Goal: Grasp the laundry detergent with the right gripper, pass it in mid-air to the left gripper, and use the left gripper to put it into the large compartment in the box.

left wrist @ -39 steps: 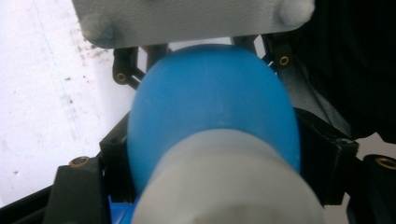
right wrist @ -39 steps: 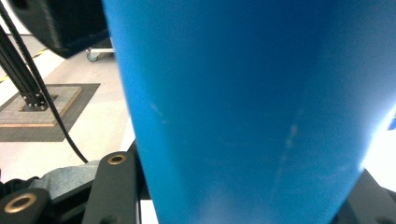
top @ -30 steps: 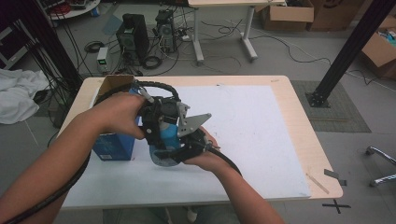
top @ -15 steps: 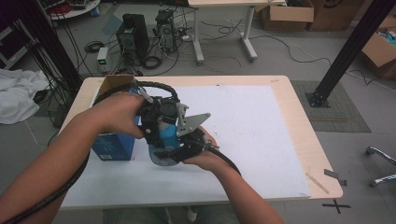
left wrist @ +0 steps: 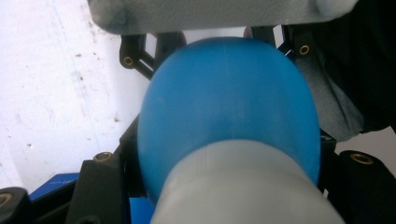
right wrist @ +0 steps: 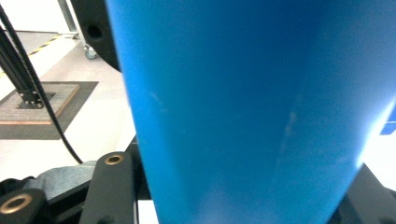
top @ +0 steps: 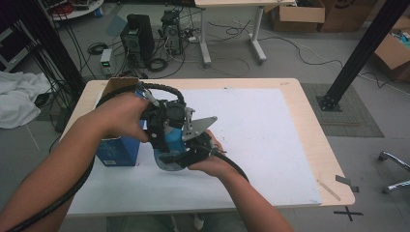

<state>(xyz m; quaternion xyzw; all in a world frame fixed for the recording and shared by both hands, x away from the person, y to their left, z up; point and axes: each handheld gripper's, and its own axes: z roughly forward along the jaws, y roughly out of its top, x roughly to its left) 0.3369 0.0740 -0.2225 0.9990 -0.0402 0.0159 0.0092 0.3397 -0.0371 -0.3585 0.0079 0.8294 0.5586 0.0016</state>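
Note:
A blue bottle (top: 172,139) with a rounded body and a pale neck is held above the white mat, in front of the person. In the high view my left gripper (top: 166,141) comes in from the left and my right gripper (top: 187,152) from below right; both are clamped on it. The left gripper view has the bottle (left wrist: 229,116) bulging between the black jaws of my left gripper (left wrist: 229,172), its pale neck nearest the camera. Seen from the right gripper, the bottle's blue wall (right wrist: 261,93) sits between the jaws of my right gripper (right wrist: 243,191).
A blue carton (top: 117,151) with an open cardboard flap stands at the table's left, just beside my left hand. A white mat (top: 261,130) covers most of the wooden table (top: 312,145). Computers, cables and boxes lie on the floor beyond.

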